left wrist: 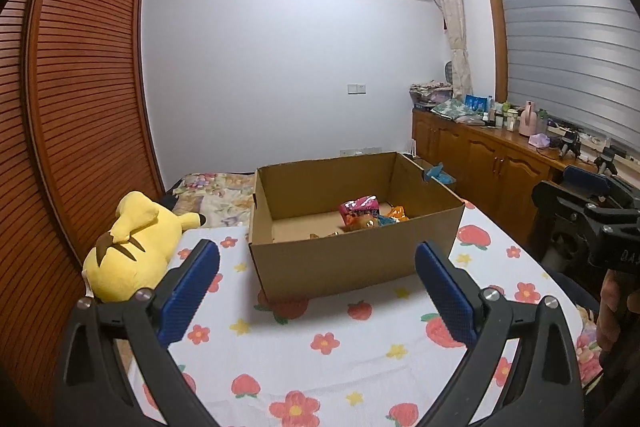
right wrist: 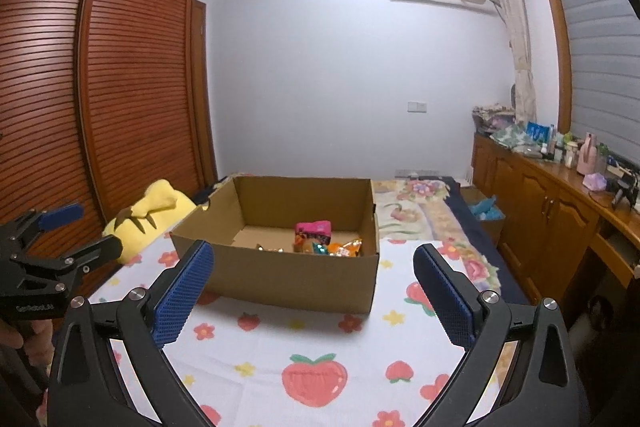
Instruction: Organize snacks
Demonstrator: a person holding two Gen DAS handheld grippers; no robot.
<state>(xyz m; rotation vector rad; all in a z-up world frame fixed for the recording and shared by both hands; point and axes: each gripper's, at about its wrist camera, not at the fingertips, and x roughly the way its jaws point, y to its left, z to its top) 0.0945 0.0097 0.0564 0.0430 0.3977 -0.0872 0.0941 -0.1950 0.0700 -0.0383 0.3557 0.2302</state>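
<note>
An open cardboard box (left wrist: 332,259) (right wrist: 288,277) stands on a white cloth printed with strawberries and flowers. Inside it lie several snack packets, among them a pink one (left wrist: 360,207) (right wrist: 314,231) and orange ones (left wrist: 396,215) (right wrist: 346,247). My left gripper (left wrist: 318,287) is open in front of the box with nothing between its blue pads. My right gripper (right wrist: 314,291) is also open and empty, a little back from the box's near wall. Each gripper shows at the edge of the other's view, held in a hand.
A yellow plush toy (left wrist: 132,247) (right wrist: 150,215) lies left of the box beside a slatted wooden wardrobe (left wrist: 80,99). Behind the box is a floral bedspread (right wrist: 416,203). A wooden cabinet (right wrist: 540,203) crowded with bottles runs along the right wall.
</note>
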